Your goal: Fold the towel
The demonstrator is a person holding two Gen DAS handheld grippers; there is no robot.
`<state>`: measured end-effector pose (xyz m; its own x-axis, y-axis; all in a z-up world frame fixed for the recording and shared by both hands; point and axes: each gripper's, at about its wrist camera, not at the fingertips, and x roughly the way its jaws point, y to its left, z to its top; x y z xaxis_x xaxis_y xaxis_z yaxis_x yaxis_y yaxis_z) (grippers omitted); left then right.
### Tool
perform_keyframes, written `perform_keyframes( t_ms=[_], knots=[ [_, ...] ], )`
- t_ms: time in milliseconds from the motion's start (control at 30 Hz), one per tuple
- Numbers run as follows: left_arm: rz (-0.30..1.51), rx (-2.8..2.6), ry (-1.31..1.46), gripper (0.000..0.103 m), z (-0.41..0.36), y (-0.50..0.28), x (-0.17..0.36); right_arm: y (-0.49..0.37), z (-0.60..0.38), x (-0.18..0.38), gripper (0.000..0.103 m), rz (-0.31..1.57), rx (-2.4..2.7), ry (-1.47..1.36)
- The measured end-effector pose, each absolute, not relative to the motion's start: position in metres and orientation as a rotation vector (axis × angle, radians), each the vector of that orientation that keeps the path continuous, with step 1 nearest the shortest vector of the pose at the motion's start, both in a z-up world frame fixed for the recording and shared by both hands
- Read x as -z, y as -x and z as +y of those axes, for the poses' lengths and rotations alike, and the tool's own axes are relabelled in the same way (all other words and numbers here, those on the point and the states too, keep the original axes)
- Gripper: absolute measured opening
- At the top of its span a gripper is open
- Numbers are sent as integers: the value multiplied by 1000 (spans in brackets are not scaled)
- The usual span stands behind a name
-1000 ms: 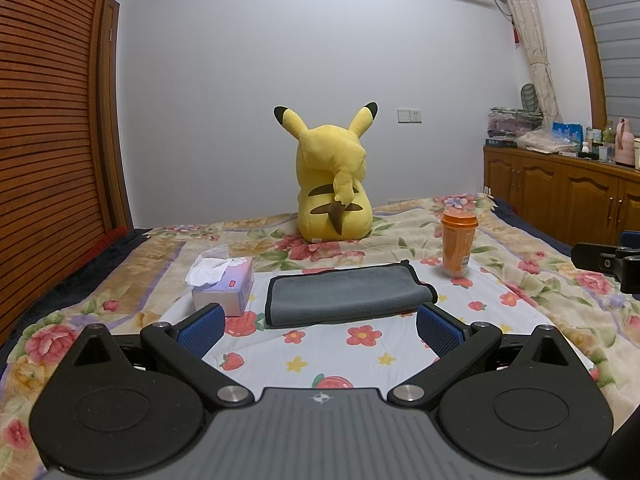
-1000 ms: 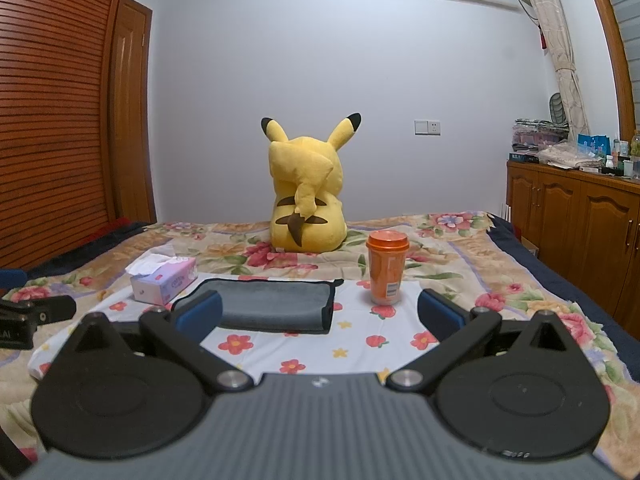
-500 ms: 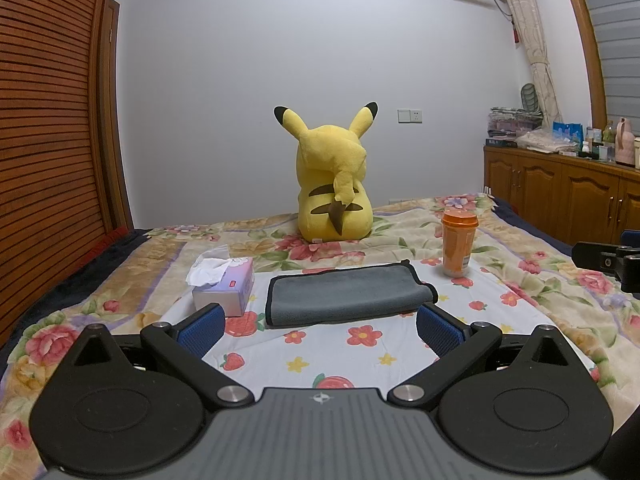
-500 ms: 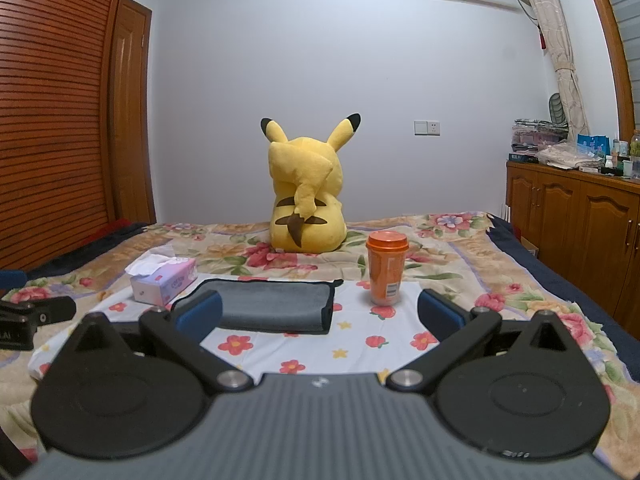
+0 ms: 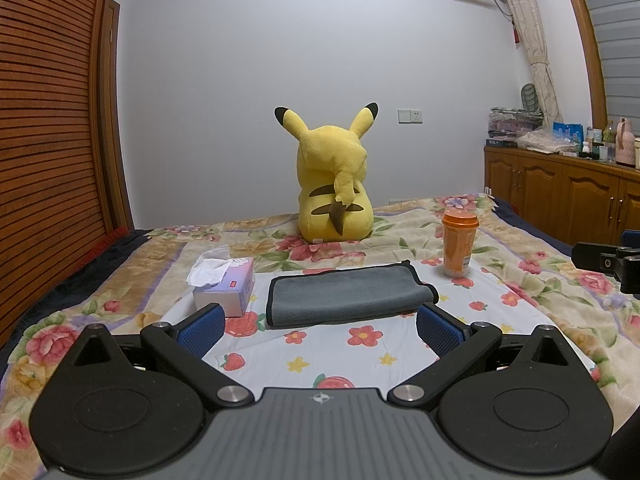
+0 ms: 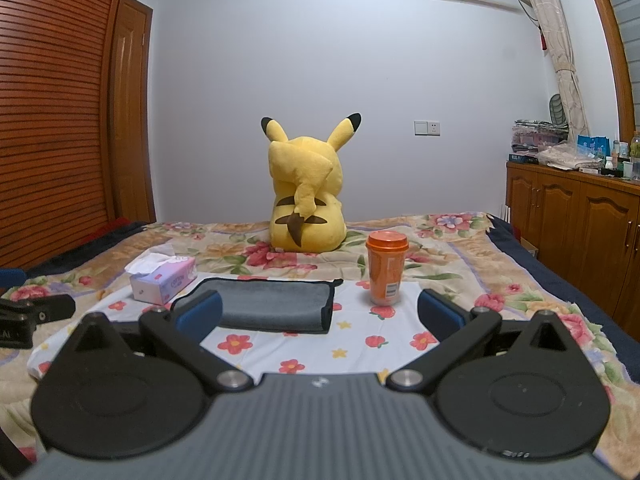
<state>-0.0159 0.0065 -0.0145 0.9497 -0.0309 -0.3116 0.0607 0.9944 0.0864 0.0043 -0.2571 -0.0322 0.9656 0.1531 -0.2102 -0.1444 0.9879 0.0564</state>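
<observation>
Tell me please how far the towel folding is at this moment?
Done: the towel lies on the bed as a flat, doubled rectangle, between the tissue box and the orange cup, so at least one fold looks made. In hand: nothing; the left tool and the right tool are both open, short of the towel. Left: perhaps another fold; I cannot tell.

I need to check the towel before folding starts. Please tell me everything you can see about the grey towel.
The grey towel looks like soft microfibre with a dark stitched edge. It is already folded into a flat, wide rectangle, layers visible at its right end. It lies on the white flowered sheet, between the tissue box and the orange cup, touching neither. No gripper touches it.
</observation>
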Motion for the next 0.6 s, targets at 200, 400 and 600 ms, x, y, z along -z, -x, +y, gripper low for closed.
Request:
perform_keyframes(
  t_ms=[200,400,600],
  knots=[
    [314,47,-96,103,6,16,14,-4,-257,32,103,216,-150,-41],
    [313,47,-96,103,6,16,15,-4,-257,32,103,216,-150,-40],
    [313,47,-97,103,7,16,14,-5,-257,32,103,216,-151,-40]
  ],
)
